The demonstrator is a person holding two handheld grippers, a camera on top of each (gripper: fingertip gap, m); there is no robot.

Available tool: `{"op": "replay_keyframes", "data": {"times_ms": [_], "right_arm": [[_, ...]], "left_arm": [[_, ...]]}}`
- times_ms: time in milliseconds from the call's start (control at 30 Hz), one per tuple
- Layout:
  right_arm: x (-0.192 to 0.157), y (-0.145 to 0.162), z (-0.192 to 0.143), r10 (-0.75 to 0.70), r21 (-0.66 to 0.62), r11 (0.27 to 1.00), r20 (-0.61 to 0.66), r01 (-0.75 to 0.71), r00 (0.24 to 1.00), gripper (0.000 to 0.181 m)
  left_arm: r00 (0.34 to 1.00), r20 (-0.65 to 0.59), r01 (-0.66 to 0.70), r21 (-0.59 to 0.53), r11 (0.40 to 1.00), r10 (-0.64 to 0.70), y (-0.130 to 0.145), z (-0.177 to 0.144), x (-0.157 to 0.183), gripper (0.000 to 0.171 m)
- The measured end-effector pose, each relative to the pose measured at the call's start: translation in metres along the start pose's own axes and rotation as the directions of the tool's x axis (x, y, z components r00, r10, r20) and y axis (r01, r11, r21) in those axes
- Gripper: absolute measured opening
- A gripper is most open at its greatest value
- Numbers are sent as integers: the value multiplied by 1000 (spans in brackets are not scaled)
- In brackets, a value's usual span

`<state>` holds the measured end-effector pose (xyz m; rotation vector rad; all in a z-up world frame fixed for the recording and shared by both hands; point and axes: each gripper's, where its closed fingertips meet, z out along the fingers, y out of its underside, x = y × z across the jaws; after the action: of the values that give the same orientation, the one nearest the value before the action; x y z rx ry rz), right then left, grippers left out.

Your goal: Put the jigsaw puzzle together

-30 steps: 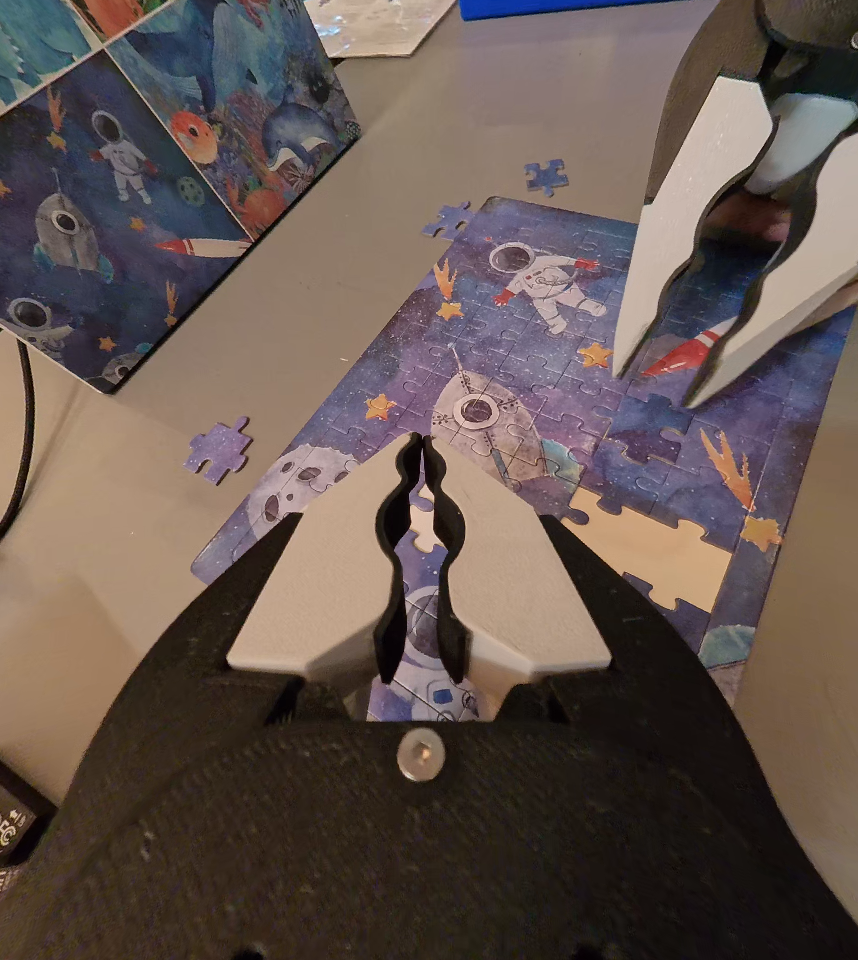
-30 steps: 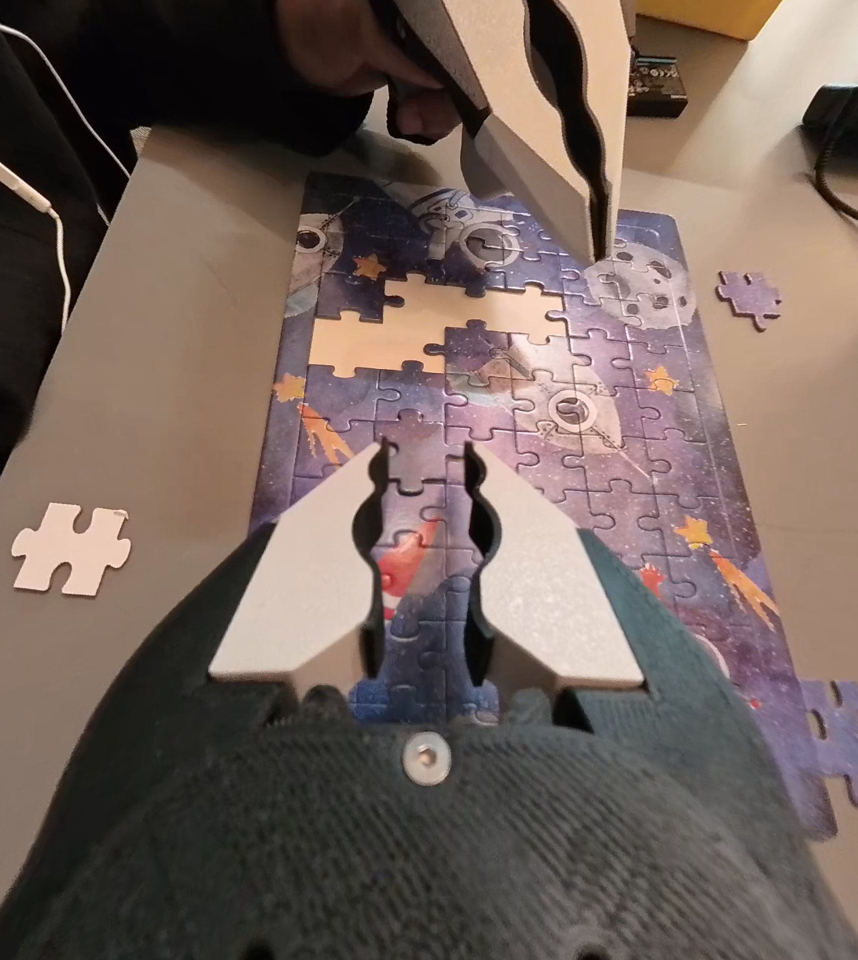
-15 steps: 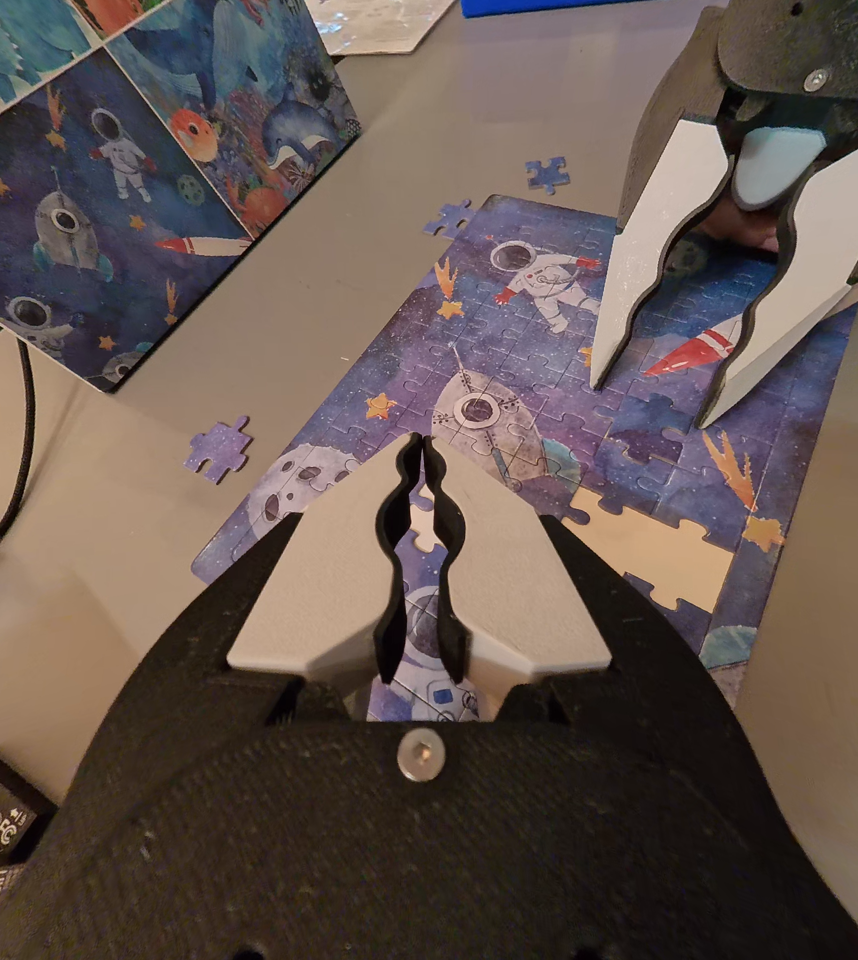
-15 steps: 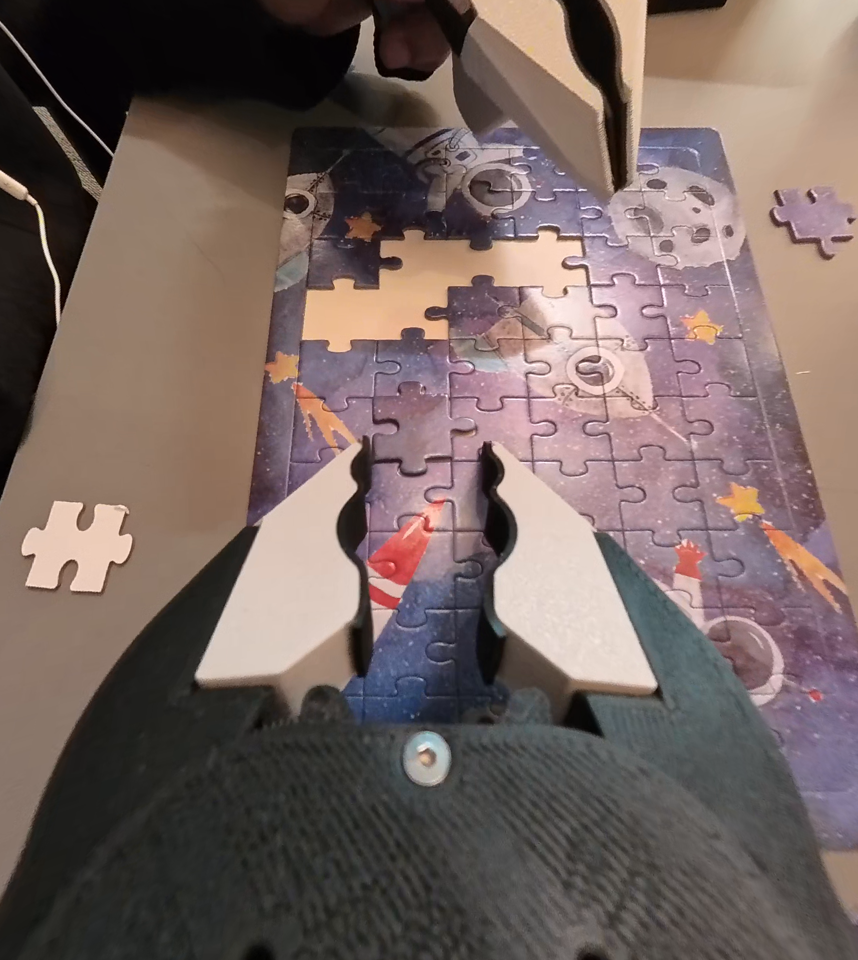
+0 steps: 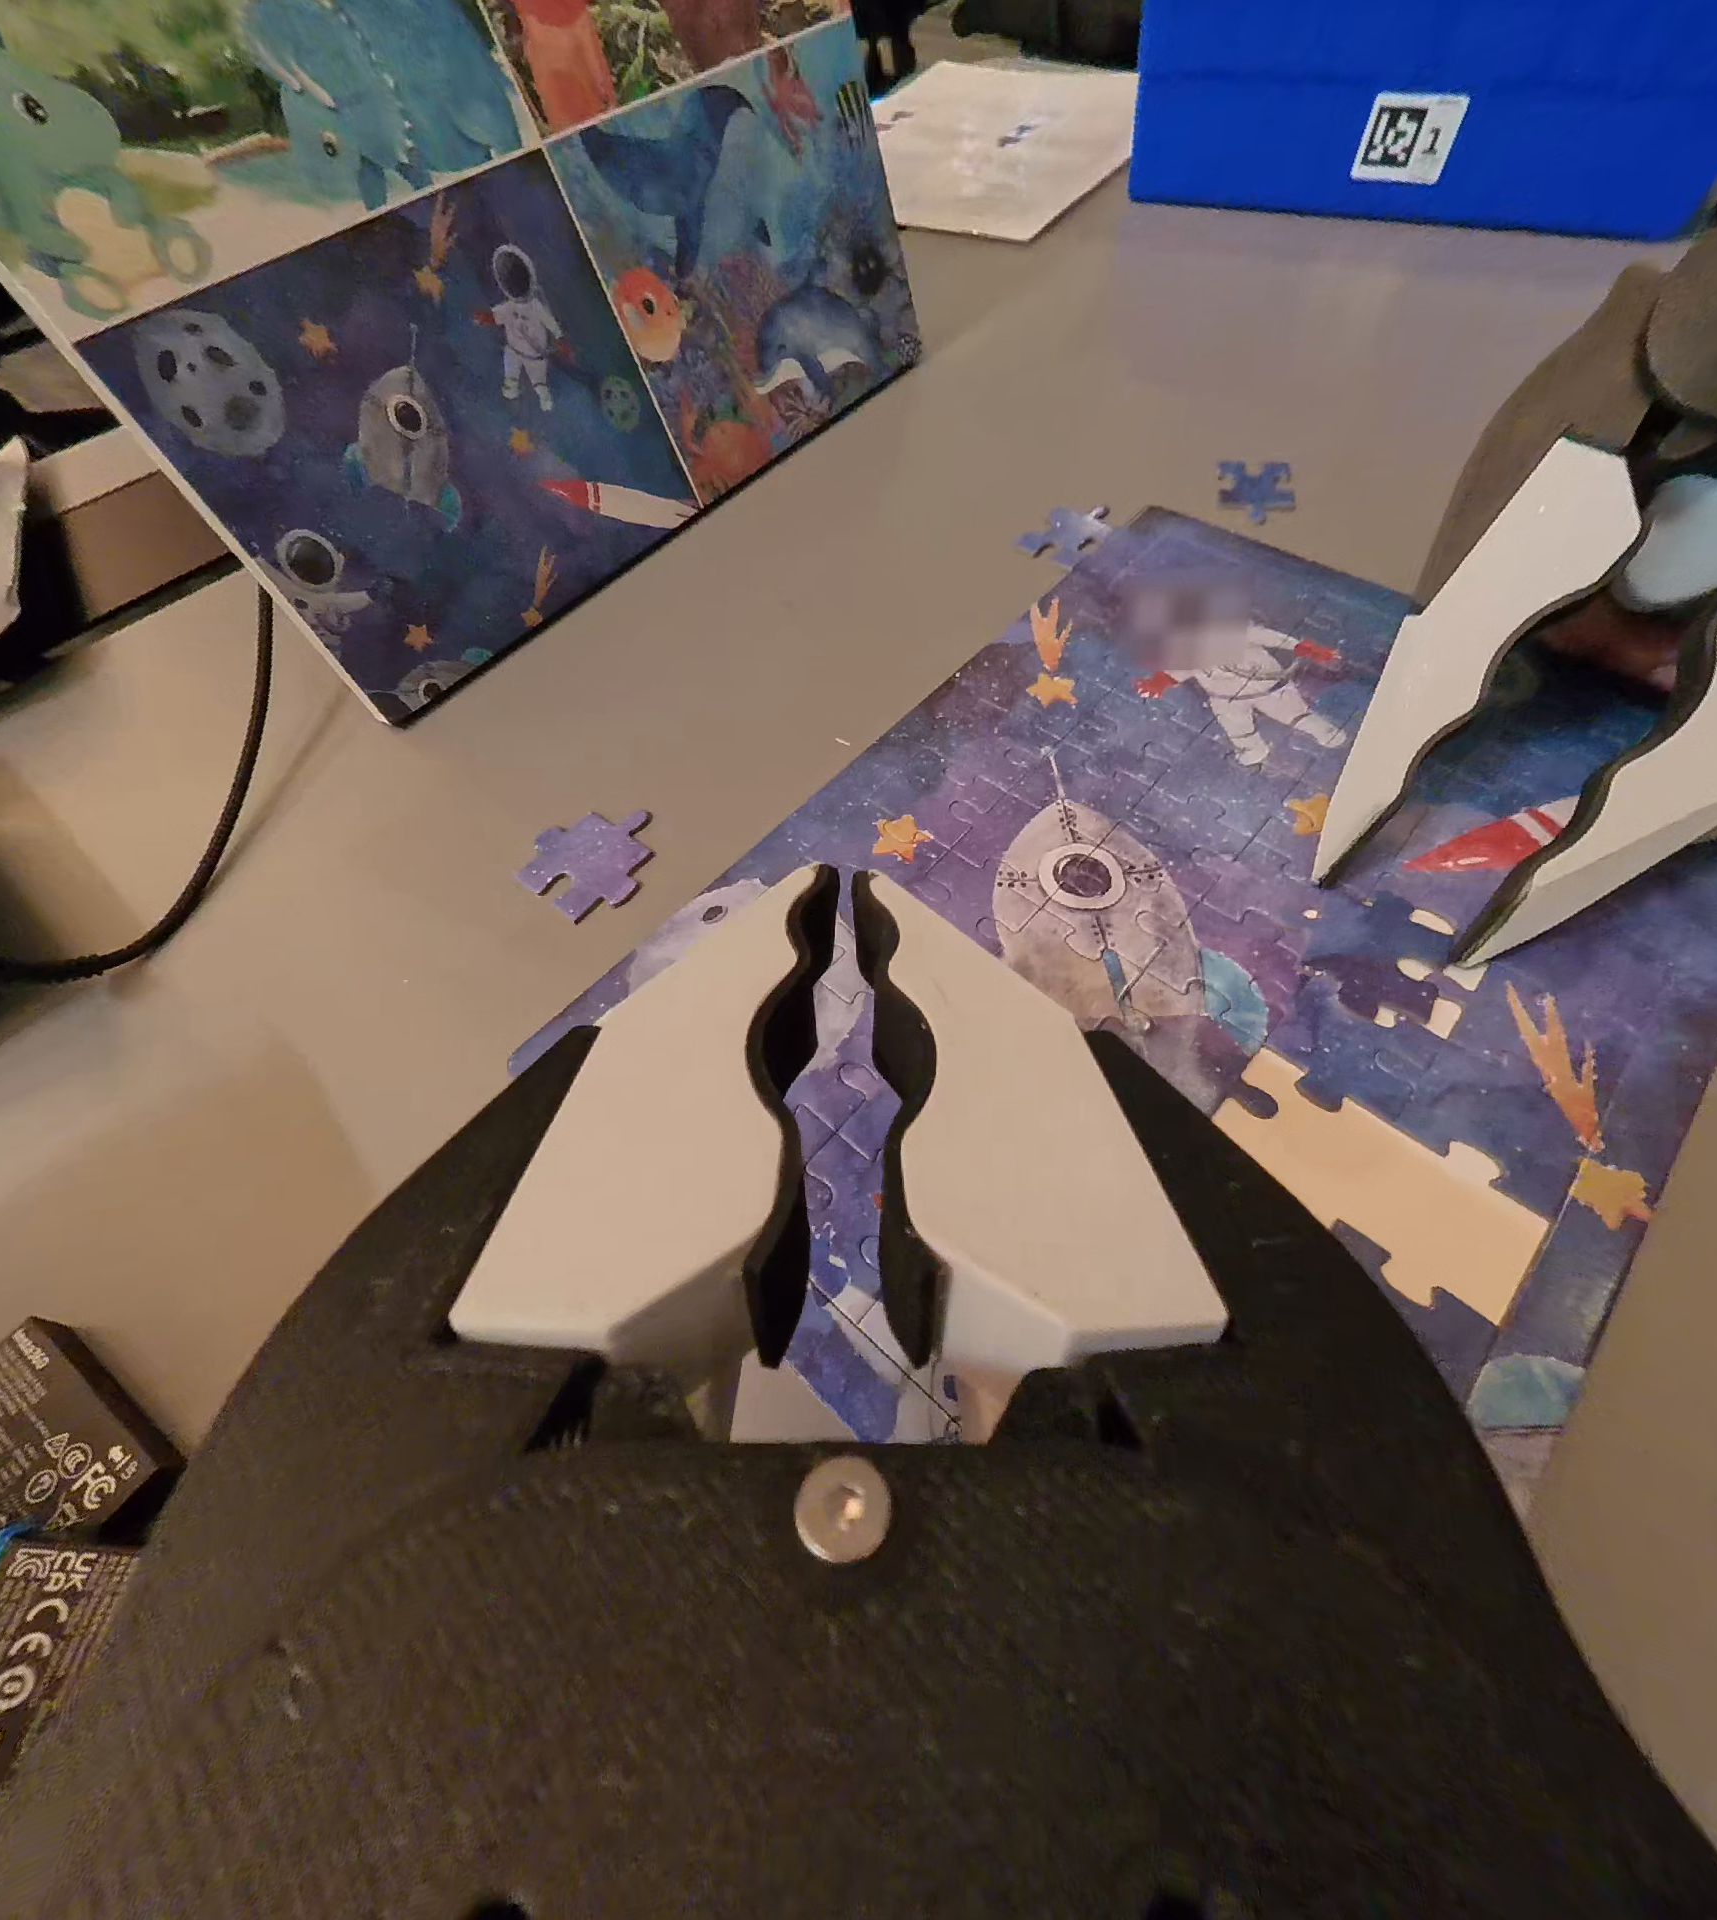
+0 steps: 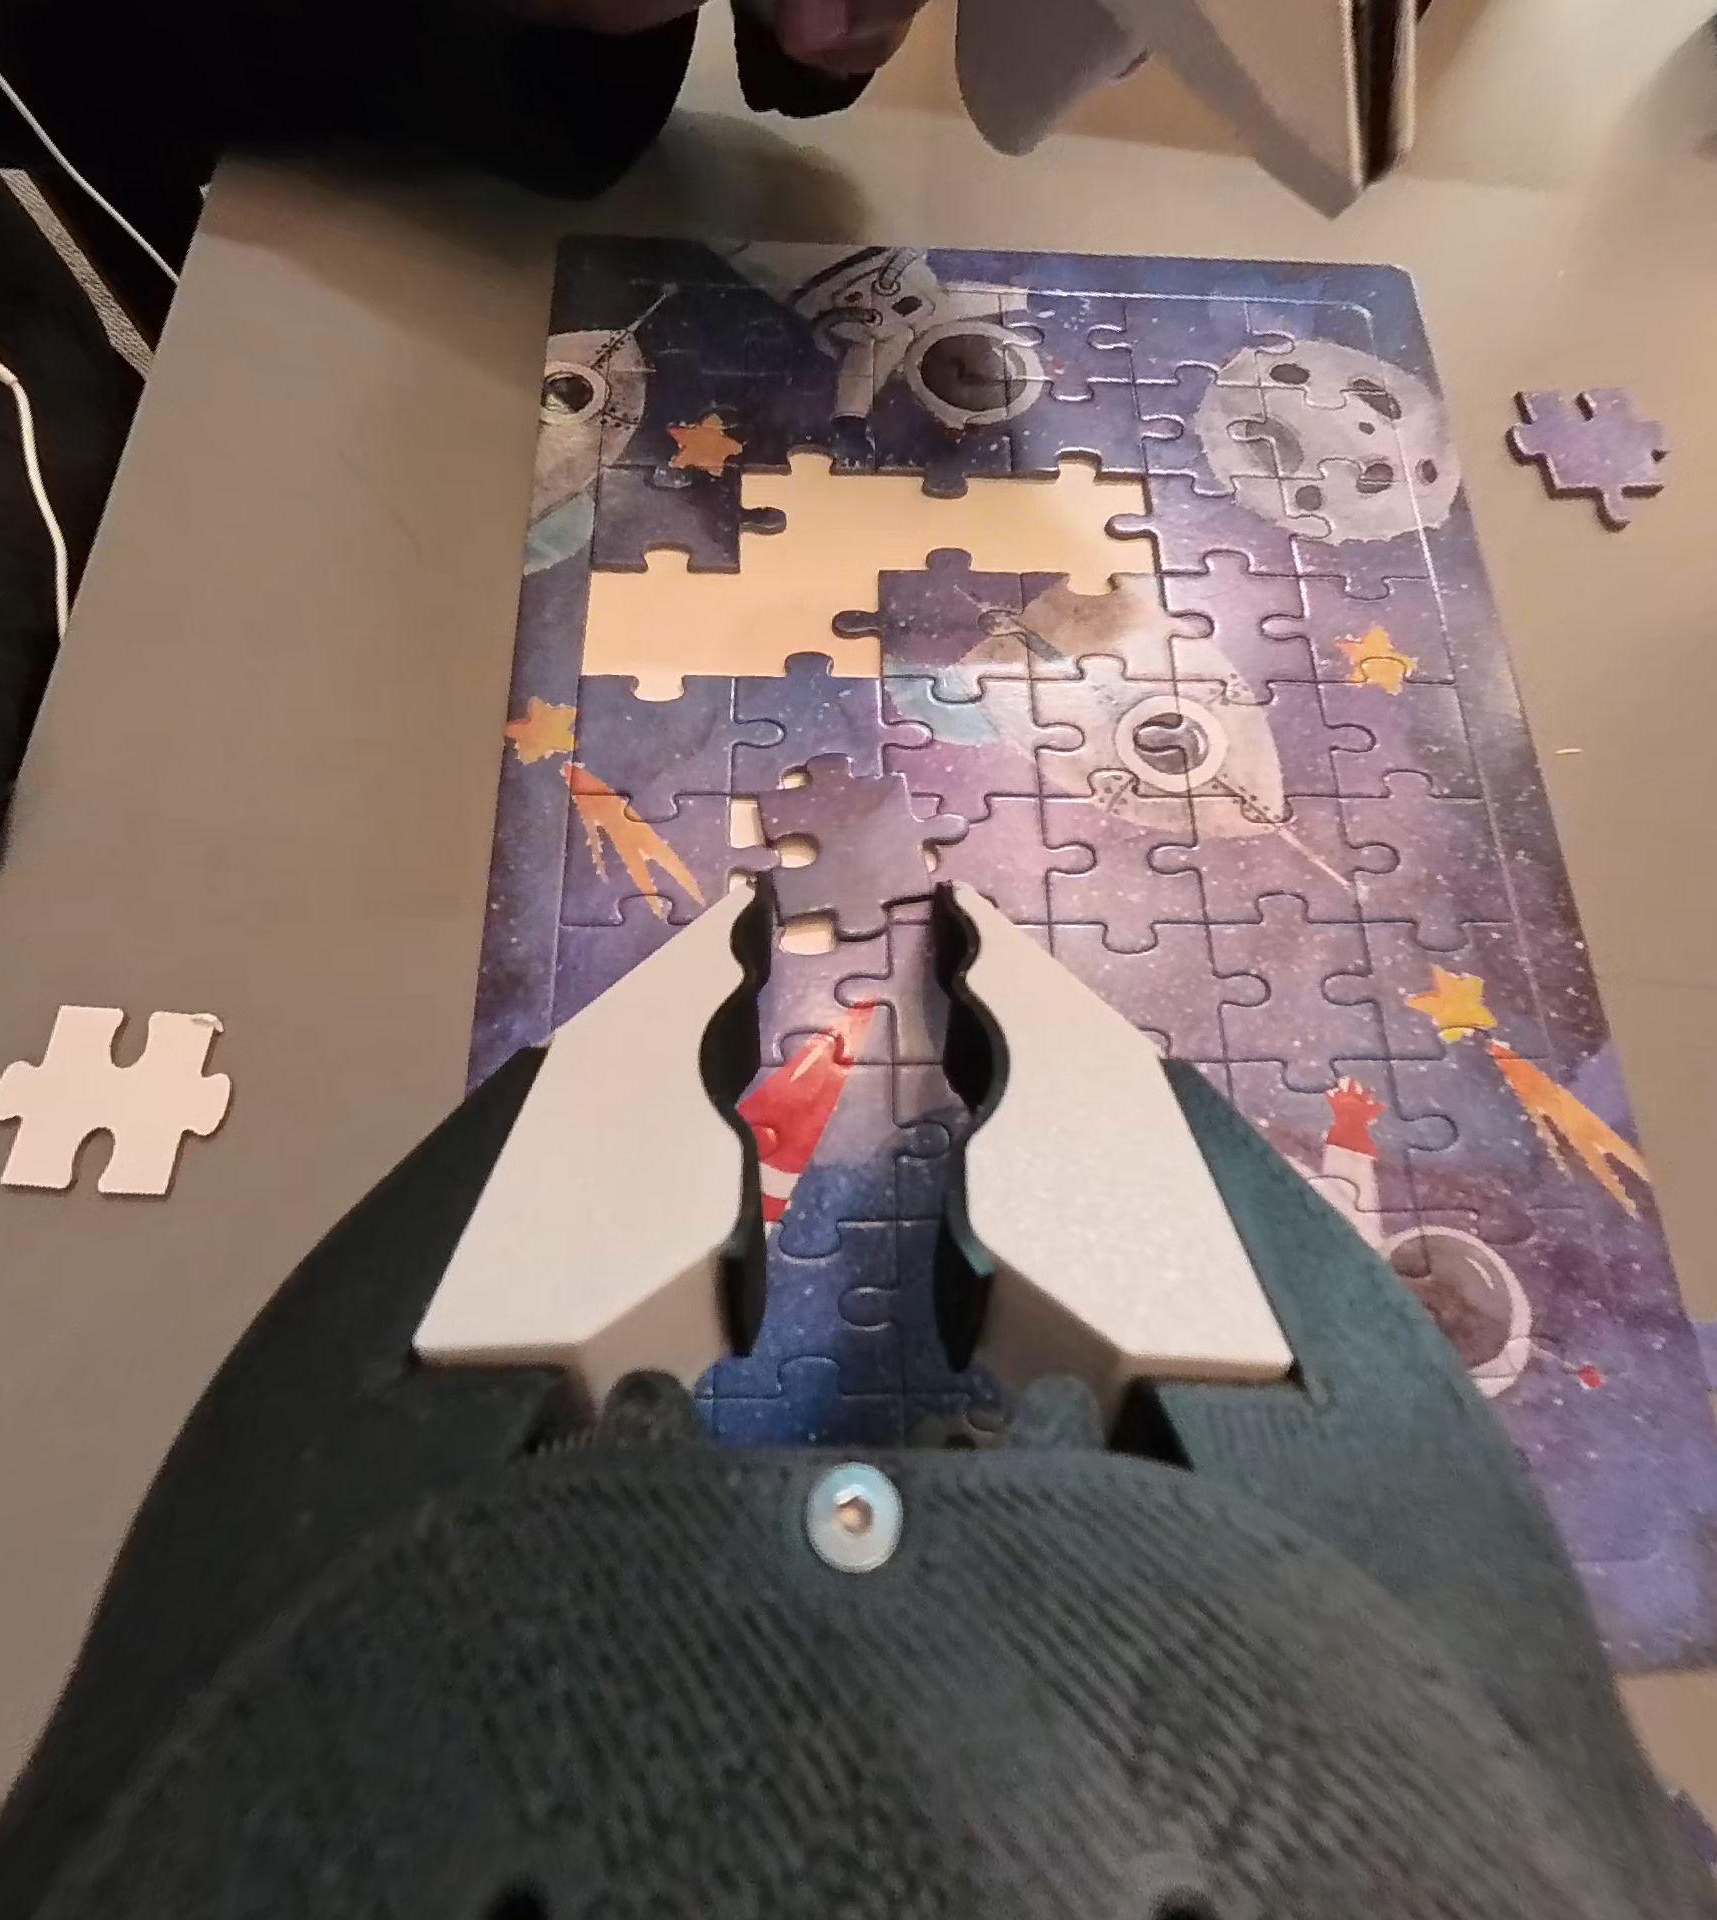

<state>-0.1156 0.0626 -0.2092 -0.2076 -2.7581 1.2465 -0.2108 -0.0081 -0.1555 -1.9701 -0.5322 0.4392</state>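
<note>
A skewed piece (image 6: 849, 854) sits half-seated in the puzzle (image 6: 1353, 935) just beyond the right gripper (image 6: 843, 896)'s spread jaws, seemingly untouched, while the left gripper (image 5: 846, 879)'s jaws hover nearly closed, empty.

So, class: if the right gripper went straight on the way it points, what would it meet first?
Probably the loose puzzle piece lying askew in its slot, just ahead of the right gripper; depth is uncertain.

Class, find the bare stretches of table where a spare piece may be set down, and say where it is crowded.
Free: grey table between the picture box, the blue bin and the puzzle; also around the white piece, left of the puzzle in the right wrist view. Crowded: over the puzzle, where both grippers work.
</note>
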Motion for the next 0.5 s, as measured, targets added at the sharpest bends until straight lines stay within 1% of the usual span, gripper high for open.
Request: {"op": "replay_keyframes", "data": {"times_ms": [133,500], "right_arm": [[0,0,0,-4,-2,1000,-1,4,1000,29],[0,-1,0,-8,-4,1000,-3,8,1000,28]], "left_arm": [[999,17,-46,-26,999,46,3,3,2,0],[999,-3,-39,-26,999,39,4,4,5,0]]}}
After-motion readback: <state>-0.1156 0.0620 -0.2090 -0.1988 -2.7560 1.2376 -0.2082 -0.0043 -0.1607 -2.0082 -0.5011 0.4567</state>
